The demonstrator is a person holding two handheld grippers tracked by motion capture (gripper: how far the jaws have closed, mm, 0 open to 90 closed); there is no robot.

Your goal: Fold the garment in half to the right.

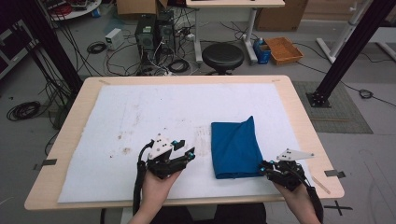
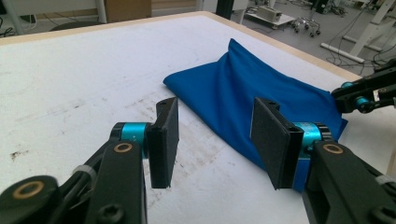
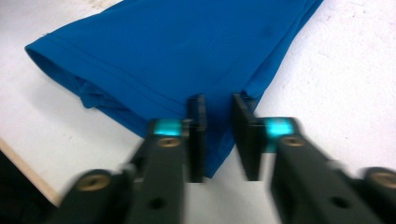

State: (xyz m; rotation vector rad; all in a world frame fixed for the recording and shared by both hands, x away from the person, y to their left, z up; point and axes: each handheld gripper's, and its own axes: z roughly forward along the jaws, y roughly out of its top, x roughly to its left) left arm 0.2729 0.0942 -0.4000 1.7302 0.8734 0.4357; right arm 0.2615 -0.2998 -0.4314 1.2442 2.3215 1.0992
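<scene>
White padding (image 1: 140,116) covers our table, and on its right half lies the folded blue cloth (image 1: 235,147), flat for another fold. Our right gripper (image 3: 219,135) straddles its near corner, jaws narrowed but not clamped; our left gripper (image 2: 215,140) waits beside it, jaws wide.

Pretty cluttered lab room: grey floor (image 1: 373,140) with cables (image 1: 23,110) snaking everywhere, 2 black PC towers (image 1: 154,30) behind the table, a round black stool (image 1: 222,56), and an orange tray (image 1: 283,50). The wooden table (image 1: 299,112) has a stained white sheet (image 1: 154,112) on top.
</scene>
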